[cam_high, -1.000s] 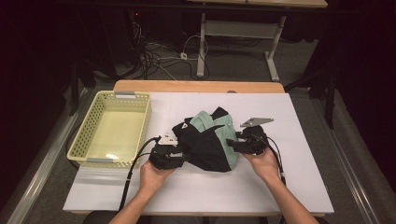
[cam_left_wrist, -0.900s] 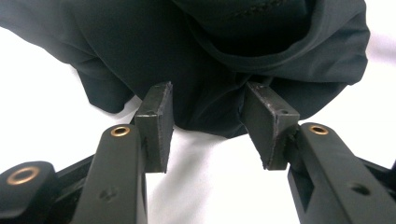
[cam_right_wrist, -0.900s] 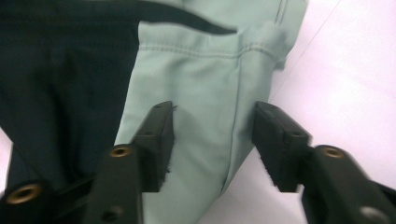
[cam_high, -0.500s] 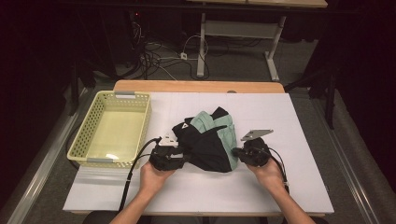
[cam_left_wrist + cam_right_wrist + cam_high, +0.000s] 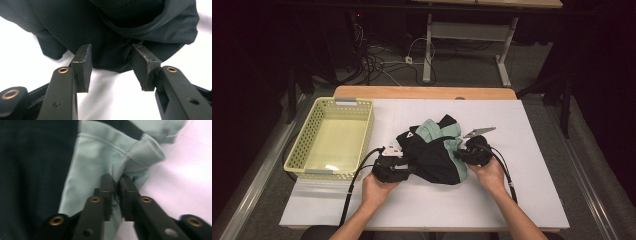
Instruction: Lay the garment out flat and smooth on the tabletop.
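Black-and-green garment (image 5: 434, 152) crumpled mid-table (image 5: 532, 195), right of basket (image 5: 332, 140), left gripper (image 5: 111, 67) with jaws apart at its black edge, nothing pinched, right gripper (image 5: 115, 195) jaws just closing, pinching a green fold.

The crumpled garment (image 5: 432, 155) in the middle of the white table (image 5: 532, 200) is plain black with pale mint-green panels on its far and right parts. The mesh basket (image 5: 297, 150) at the left is pale yellow.
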A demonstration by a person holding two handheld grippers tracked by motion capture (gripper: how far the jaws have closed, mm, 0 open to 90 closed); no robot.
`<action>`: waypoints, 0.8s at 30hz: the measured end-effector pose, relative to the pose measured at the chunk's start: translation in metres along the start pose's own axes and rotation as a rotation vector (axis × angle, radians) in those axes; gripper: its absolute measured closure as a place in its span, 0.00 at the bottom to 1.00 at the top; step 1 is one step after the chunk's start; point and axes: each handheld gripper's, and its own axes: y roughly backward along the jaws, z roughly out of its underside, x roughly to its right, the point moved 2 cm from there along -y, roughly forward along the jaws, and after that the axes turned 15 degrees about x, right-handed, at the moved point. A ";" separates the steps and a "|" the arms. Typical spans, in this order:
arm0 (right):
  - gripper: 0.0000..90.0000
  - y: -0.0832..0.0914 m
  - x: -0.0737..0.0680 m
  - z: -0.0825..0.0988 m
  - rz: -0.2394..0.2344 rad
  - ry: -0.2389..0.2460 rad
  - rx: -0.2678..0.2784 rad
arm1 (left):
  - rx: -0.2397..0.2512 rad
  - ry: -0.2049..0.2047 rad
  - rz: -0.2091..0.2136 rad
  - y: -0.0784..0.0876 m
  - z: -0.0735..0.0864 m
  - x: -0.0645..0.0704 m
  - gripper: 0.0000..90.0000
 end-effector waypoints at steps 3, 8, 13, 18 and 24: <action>0.96 0.010 -0.008 0.005 0.003 0.053 -0.006 | -0.002 -0.004 0.002 0.000 0.000 0.001 0.57; 0.96 0.031 -0.013 0.023 -0.009 0.066 -0.015 | -0.003 0.005 0.002 -0.002 0.001 -0.001 0.57; 0.96 0.052 -0.021 0.047 -0.026 0.062 -0.025 | -0.002 0.003 0.001 -0.002 0.001 0.000 0.57; 0.96 0.067 -0.027 0.064 -0.056 0.054 -0.029 | 0.006 0.001 0.000 -0.001 0.000 0.002 0.57; 0.74 0.077 -0.027 0.066 -0.039 0.024 0.014 | 0.009 0.005 -0.005 0.000 0.000 0.000 0.57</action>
